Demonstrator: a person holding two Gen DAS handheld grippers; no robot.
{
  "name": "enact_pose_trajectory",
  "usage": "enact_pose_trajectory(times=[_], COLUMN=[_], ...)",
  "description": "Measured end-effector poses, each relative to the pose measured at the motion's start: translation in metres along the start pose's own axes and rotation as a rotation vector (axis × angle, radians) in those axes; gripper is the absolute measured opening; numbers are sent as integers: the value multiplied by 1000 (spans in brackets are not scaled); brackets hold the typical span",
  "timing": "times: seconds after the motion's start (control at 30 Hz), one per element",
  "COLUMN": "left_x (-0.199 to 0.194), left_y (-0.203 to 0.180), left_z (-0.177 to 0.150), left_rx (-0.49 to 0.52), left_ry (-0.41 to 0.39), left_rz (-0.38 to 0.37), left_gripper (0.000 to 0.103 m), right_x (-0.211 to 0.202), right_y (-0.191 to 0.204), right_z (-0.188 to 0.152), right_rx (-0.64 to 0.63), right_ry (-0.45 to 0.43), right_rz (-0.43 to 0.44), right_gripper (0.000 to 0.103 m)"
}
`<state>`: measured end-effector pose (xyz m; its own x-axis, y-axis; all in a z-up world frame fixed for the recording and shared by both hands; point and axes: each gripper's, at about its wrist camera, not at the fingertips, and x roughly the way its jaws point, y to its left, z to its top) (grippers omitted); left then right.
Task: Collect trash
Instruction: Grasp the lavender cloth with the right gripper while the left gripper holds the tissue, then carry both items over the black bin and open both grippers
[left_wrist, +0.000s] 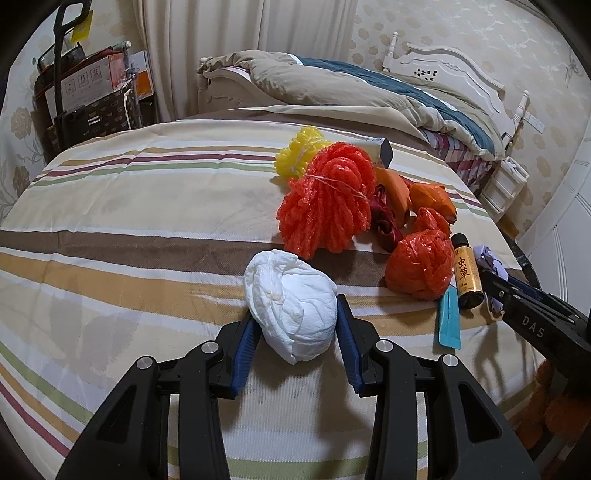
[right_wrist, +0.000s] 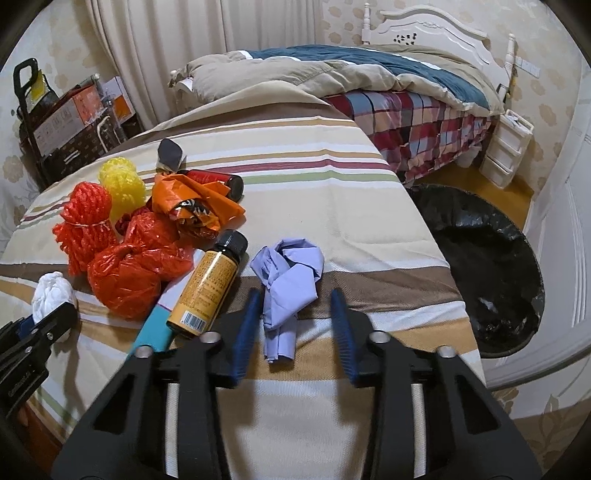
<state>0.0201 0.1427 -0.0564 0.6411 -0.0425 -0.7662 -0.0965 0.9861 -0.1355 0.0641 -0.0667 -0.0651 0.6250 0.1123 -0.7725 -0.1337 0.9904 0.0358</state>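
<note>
The left gripper (left_wrist: 293, 328) grips a white crumpled paper wad (left_wrist: 291, 306), both blue pads pressed against its sides, near the front edge of the striped bedspread (left_wrist: 147, 206). The right gripper (right_wrist: 293, 314) straddles a lilac crumpled wrapper (right_wrist: 286, 280) close to the spread's right edge; the left pad touches the wrapper, while a gap shows at the right pad, so it is not clamped. An amber bottle (right_wrist: 207, 291) lies just left of it, touching a knotted red bag (right_wrist: 125, 273). A black-lined bin (right_wrist: 484, 266) stands beyond the right edge.
</note>
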Motion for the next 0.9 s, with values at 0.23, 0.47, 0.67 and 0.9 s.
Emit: enact_pose_trajectory(times=[0.23, 0.47, 0.67, 0.9], left_x=[-3, -10, -21, -35], left_y=[-3, -7, -22, -54], left_z=[-1, -5, -8, -3], left_rx=[16, 17, 38, 94], left_ry=[-20, -35, -55, -96], left_rz=[5, -2, -33, -85], left_gripper=[40, 40, 40, 40], right_x=[-7, -20, -34, -52], right_y=[-6, -17, -31, -55], right_z=[-7, -16, -21, -24], right_rx=[15, 33, 59, 93], right_ry=[-4, -22, -45, -86], right_rz=[33, 40, 33, 6], right_gripper=[20, 20, 20, 20])
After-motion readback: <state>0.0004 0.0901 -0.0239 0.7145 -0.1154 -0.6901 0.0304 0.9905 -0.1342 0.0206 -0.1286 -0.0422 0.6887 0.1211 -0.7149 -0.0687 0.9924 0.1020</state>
